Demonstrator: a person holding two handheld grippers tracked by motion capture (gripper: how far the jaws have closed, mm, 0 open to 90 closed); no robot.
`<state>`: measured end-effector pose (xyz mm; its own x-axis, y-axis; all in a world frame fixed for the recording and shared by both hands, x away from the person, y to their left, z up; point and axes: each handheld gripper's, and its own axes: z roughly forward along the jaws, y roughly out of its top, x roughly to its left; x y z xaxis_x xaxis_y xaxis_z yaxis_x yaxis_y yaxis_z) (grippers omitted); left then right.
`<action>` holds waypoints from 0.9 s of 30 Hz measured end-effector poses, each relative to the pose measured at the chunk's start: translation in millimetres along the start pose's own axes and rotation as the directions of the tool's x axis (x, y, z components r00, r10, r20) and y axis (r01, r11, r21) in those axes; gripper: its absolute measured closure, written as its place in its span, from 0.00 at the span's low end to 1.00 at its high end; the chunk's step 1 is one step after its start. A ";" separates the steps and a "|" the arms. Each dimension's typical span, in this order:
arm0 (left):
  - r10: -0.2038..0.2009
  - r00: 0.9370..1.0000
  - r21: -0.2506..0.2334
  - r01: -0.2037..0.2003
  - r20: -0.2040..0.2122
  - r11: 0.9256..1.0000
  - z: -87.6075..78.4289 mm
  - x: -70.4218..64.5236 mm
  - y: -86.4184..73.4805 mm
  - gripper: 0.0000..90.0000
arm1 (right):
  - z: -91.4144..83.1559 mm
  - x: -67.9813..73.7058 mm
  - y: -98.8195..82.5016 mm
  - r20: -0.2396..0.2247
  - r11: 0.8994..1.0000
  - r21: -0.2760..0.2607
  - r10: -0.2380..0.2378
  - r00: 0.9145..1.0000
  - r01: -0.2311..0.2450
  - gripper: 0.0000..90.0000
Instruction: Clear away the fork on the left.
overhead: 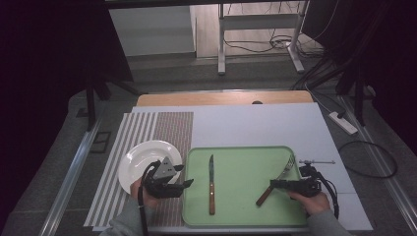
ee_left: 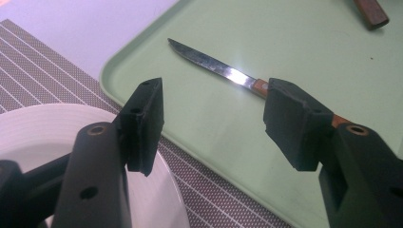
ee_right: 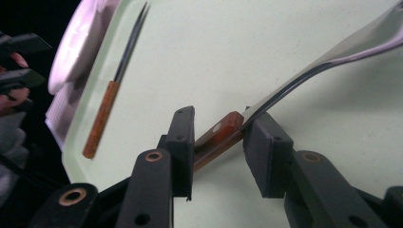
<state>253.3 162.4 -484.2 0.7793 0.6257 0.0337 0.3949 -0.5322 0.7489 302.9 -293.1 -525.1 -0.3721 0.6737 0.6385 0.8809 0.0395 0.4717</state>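
A green tray (overhead: 241,157) holds a wooden-handled knife (overhead: 211,184) on its left and a wooden-handled fork (overhead: 278,179) on its right, the fork's head leaning on the tray's right rim. My right gripper (ee_right: 218,128) reaches in low from the right. Its jaws stand on either side of the fork's handle (ee_right: 223,129) without squeezing it, so it is open. My left gripper (ee_left: 211,128) hovers open and empty over the tray's left rim, between the white plate (ee_left: 38,137) and the knife (ee_left: 223,71).
The white plate (overhead: 140,157) rests on a striped placemat (overhead: 162,128) left of the tray. A pale sheet covers the table behind the tray. Cables and a power strip (overhead: 344,123) lie on the floor to the right.
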 end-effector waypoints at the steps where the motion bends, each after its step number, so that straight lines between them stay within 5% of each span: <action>1: 0.000 1.000 0.000 0.000 0.001 1.000 0.0 0.2 -0.1 0.44 | 0.5 0.6 0.0 0.007 1.000 0.003 -0.008 1.000 0.008 0.71; 8: -0.001 1.000 -0.003 0.001 -0.001 1.000 -1.7 0.0 0.3 0.44 | 1.3 9.8 0.0 0.069 0.997 0.011 -0.081 0.994 0.080 0.61; 12: 0.001 1.000 -0.003 -0.001 0.006 1.000 -1.8 -0.4 0.5 0.44 | 1.3 20.3 0.6 0.169 0.987 0.023 -0.162 0.972 0.161 0.51; 18: 0.003 1.000 0.001 -0.003 0.005 1.000 -1.6 -0.6 0.4 0.44 | -0.6 29.5 0.7 0.257 0.978 0.054 -0.211 0.943 0.204 0.42; 25: 0.000 1.000 -0.004 0.000 -0.005 1.000 -4.6 -0.9 -1.2 0.43 | -10.2 30.6 1.4 0.261 0.971 -0.004 -0.230 0.937 0.240 0.39; 27: -0.007 1.000 -0.013 0.007 -0.004 1.000 -6.3 -0.8 -3.4 0.41 | -12.7 34.5 -0.5 0.261 0.951 -0.034 -0.289 0.921 0.308 0.42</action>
<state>248.3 167.3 -482.6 0.7742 0.6322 0.0311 0.3942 -0.5201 0.7577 285.9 -279.3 -495.5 -0.5210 0.8018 0.2927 0.7126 0.2199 0.6662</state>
